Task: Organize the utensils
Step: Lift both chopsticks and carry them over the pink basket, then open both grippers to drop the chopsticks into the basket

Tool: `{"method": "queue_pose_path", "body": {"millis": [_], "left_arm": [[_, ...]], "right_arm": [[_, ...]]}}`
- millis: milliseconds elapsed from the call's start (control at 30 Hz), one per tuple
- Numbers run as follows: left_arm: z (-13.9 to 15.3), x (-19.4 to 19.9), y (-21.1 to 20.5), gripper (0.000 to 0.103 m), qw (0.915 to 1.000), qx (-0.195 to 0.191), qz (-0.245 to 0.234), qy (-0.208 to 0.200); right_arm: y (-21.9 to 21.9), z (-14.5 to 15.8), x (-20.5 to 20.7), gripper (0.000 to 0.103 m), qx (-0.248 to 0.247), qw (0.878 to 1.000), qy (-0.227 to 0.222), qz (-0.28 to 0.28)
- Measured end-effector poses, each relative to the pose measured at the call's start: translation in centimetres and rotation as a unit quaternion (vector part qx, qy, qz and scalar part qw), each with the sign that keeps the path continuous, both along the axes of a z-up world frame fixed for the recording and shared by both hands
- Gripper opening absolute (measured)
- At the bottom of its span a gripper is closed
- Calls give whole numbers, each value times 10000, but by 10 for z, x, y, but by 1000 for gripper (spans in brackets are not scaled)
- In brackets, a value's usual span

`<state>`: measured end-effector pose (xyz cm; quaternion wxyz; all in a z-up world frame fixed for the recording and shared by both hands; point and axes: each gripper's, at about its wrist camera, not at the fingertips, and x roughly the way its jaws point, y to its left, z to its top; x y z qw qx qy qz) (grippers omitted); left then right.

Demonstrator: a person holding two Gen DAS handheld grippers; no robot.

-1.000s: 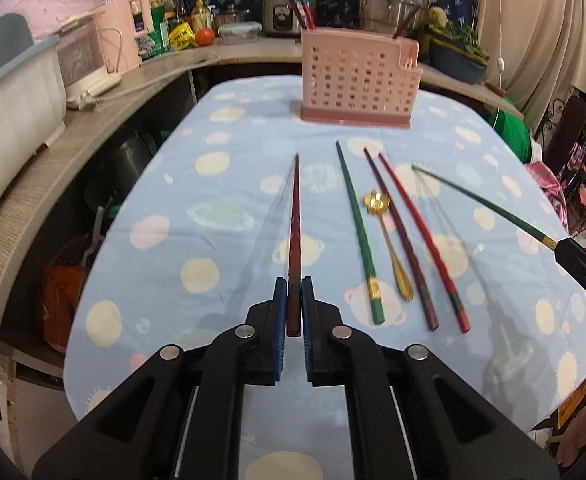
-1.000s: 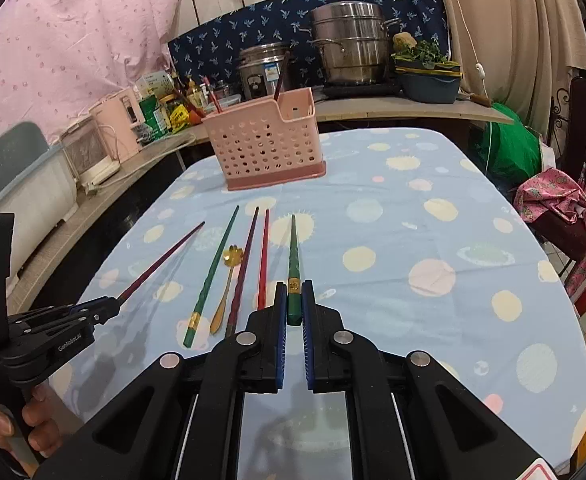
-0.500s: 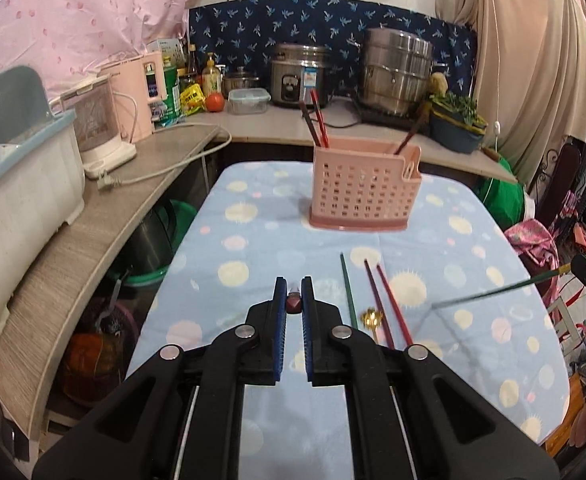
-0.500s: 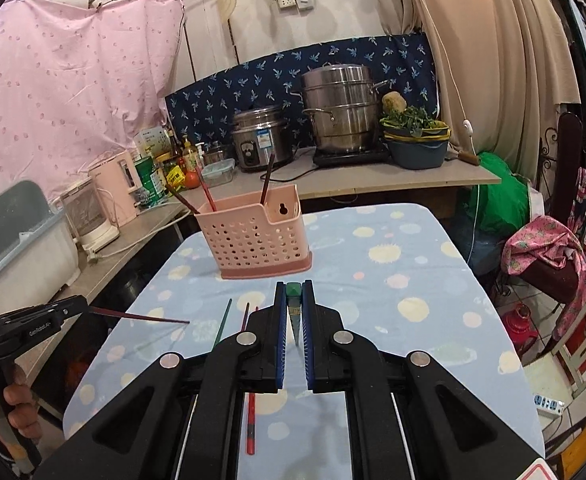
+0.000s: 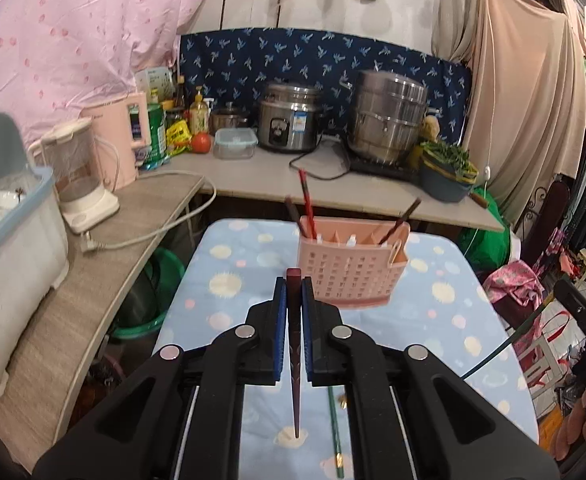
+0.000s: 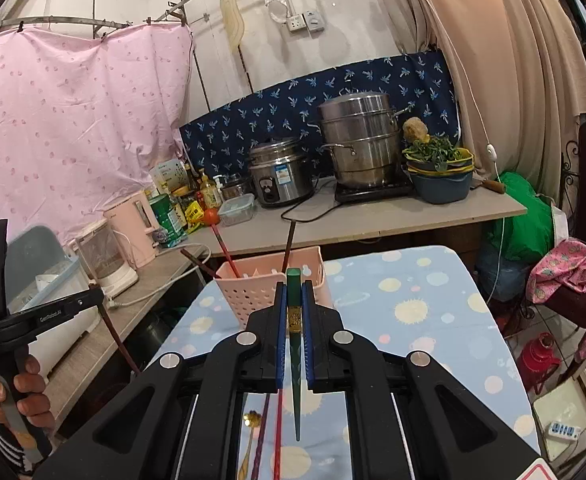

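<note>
My left gripper (image 5: 293, 292) is shut on a dark red chopstick (image 5: 294, 360), held point-down above the table. My right gripper (image 6: 294, 300) is shut on a green chopstick (image 6: 295, 376), also point-down. A pink slotted utensil basket (image 5: 353, 268) stands ahead on the blue dotted tablecloth and holds three chopsticks; it also shows in the right wrist view (image 6: 249, 292). On the cloth below lie a green chopstick (image 5: 335, 436), a red chopstick (image 6: 279, 432), a purple-brown chopstick (image 6: 262, 436) and a gold spoon (image 6: 249, 436).
A counter (image 5: 253, 184) behind the table carries a rice cooker (image 5: 289, 120), a steel steamer pot (image 5: 391, 120), bottles and a bowl of greens. A kettle (image 5: 81, 176) and a plastic bin (image 5: 9, 240) stand at the left. A chair (image 6: 573, 292) with cloth stands at the right.
Both grippers have lifted their chopsticks off the table and tipped them from lying flat to hanging point-down, and have moved closer to the pink basket.
</note>
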<state>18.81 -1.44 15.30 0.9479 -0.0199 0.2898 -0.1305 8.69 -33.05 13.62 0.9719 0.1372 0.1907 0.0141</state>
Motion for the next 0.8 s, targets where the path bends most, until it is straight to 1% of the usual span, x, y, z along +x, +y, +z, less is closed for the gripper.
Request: {"method": "queue_pose_path", "body": {"millis": [167, 267, 367, 467, 533, 633, 800], "left_arm": [[39, 21, -14, 7, 9993, -96, -26, -353], [65, 32, -24, 7, 9976, -138, -25, -678], [91, 44, -33, 7, 9936, -259, -48, -1095], [108, 56, -43, 7, 9890, -319, -53, -1443], [114, 66, -49, 7, 9865, -304, -17, -1610], [117, 87, -58, 7, 9849, -294, 33, -1708], [101, 123, -69, 7, 9873, -334, 37, -1553]], "right_arm": [[-6, 22, 31, 7, 208, 9993, -303, 30], [-11, 37, 53, 7, 388, 9978, -539, -3], [-13, 53, 78, 7, 547, 9954, -784, -8], [-13, 65, 105, 7, 647, 9936, -930, -10], [-10, 70, 125, 7, 726, 9925, -986, 26], [-3, 70, 154, 7, 694, 9929, -963, 76], [16, 57, 195, 7, 329, 9967, -710, 193]]}}
